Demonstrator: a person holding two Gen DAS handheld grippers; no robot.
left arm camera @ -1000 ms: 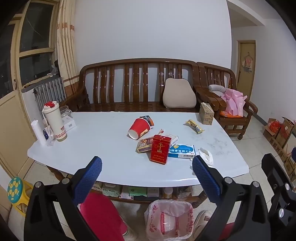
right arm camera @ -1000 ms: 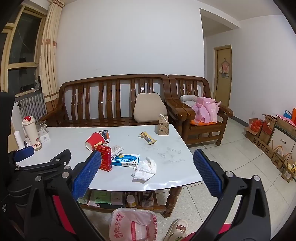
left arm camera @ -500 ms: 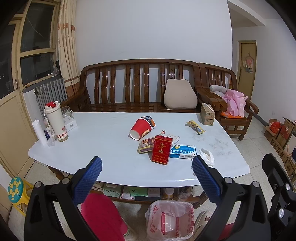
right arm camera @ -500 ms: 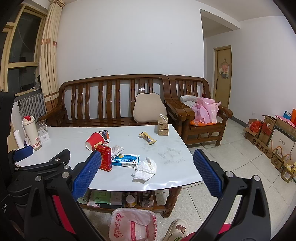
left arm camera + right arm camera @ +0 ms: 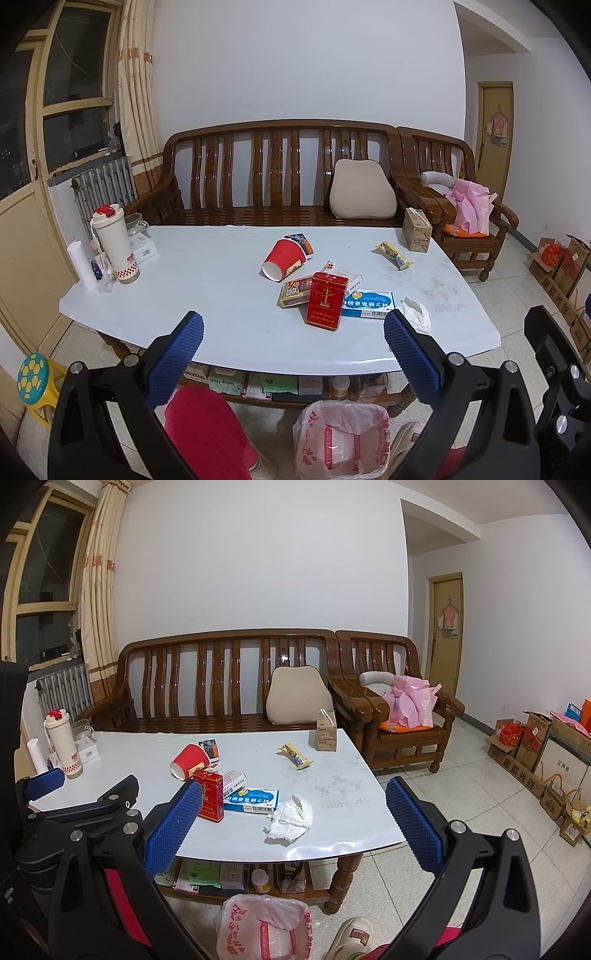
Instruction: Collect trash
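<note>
Both grippers idle, held back from the near edge of the bench, nothing picked yet. Left gripper spread wide, nothing between the pads. Right gripper also wide apart and empty.

Trash sits mid-bench to right: tipped red paper cup with mouth toward the near left, upright red cigarette pack closest to the near edge, flat brownish pack just left of it and touching, white pack behind, blue-white medicine box lying flat to its right, crumpled tissue near the right near edge, yellow snack wrapper farther right, small carton at the far right corner. White thermos and bits at far left look like keepers, likely not trash.

Target is the bagged bin on the floor, under the near edge of the bench, mouth open upward.

Step in hand, judged: first reach. Best start for the right gripper is the tissue, nearest and almost above the bin; come down from above, pinch the raised fold, not the flat edge. Left gripper suits the upright red pack: close across its narrow sides, come in level so it doesn't topple onto the packs touching it. Cup can roll, so pinch the rim wall. Flat blue box is hardest; slide it to the bench edge first. Release low over the bag mouth, since the thin bag may collapse.
</note>
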